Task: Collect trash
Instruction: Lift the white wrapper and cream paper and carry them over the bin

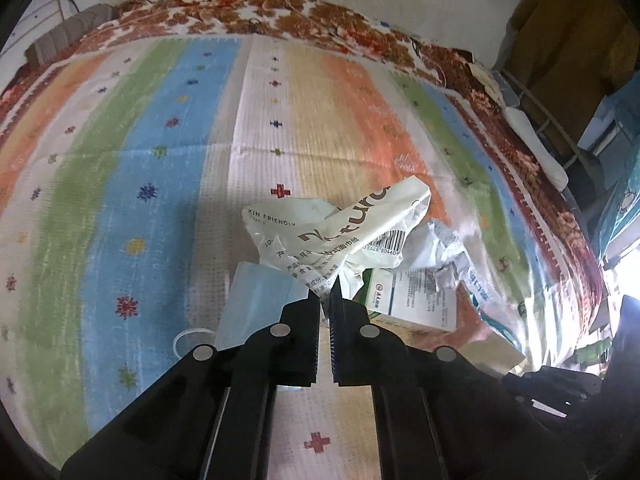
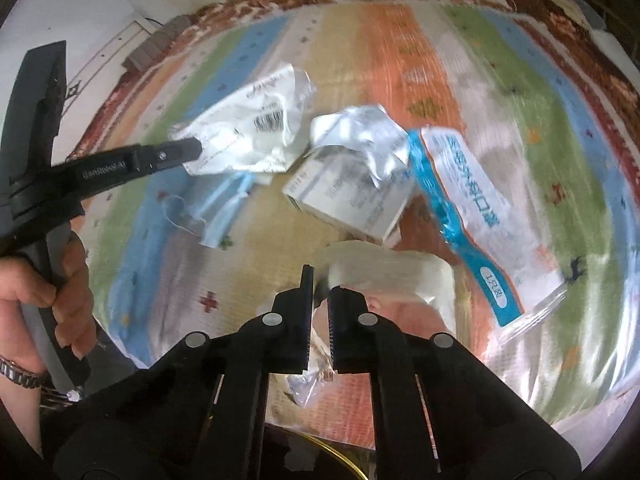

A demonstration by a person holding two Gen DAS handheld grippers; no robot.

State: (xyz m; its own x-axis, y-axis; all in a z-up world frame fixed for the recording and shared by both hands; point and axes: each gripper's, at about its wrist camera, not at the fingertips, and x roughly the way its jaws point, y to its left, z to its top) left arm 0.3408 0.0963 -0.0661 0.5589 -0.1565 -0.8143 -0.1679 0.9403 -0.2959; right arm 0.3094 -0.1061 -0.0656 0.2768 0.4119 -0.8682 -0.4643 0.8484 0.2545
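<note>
Left hand (image 2: 60, 280): wrapped round the grey handle of its tool at the far left of the right wrist view, a metal watch band on the wrist.
Left gripper (image 1: 325, 286): angled down, fingers clamped on the lower edge of the cream tissue wrapper (image 1: 340, 224); in the right wrist view its tip (image 2: 196, 151) meets that wrapper (image 2: 248, 128).
Face mask (image 1: 256, 300): pale blue, flat on the cloth just left of the wrapper, ear loop trailing.
Carton (image 1: 412, 296): white and green, under a crumpled white paper (image 1: 444, 248).
Right gripper (image 2: 320, 294): angled down, fingers pinched on the near edge of a cream plastic bag (image 2: 392, 276).
Mask pouch (image 2: 480, 216): blue and white, right of the carton.
Surface: striped cloth (image 1: 140, 180) in green, blue, white and orange with small stars and crosses, over a red-brown floral blanket (image 1: 280, 12) by a pale wall.
Writing: "KIN FRIENDLY" and a barcode on the wrapper; Chinese print on the pouch.
</note>
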